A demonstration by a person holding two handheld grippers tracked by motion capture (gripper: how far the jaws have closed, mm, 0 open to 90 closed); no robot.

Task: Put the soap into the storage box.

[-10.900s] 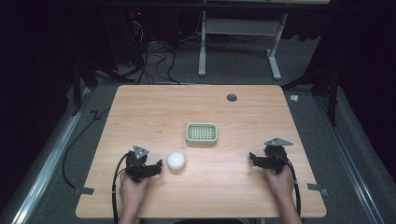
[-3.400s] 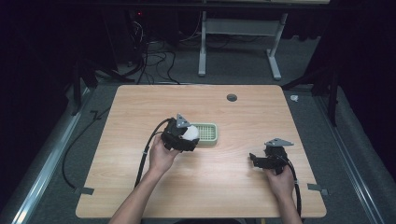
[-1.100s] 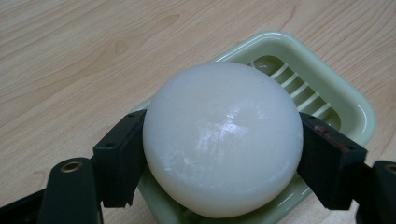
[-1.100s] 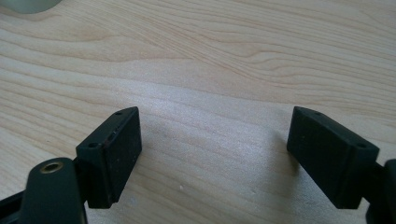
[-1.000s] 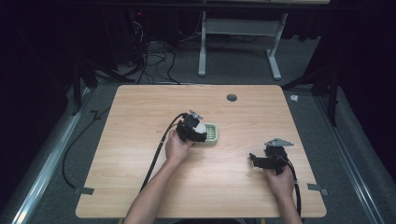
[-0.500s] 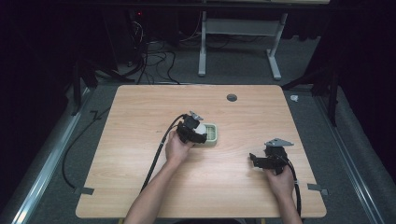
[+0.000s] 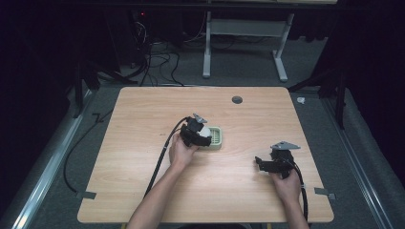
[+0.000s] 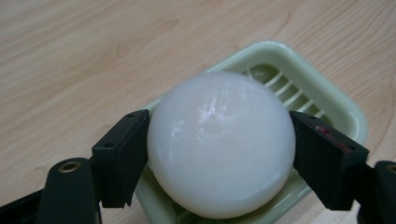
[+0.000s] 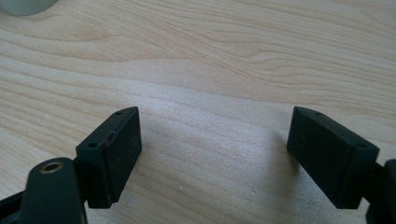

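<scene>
Left tool (image 8: 219,140) clamps a white ball (image 8: 222,144) over the green tray (image 8: 341,109); right tool (image 9: 212,154) gapes wide

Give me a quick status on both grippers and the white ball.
Left gripper shut on white ball, over the green slotted tray. Right gripper open above bare wooden table. Nothing in the way.

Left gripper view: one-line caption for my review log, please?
Left claw grips a glossy white ball over a pale green slotted plastic tray on the light wooden table.
</scene>
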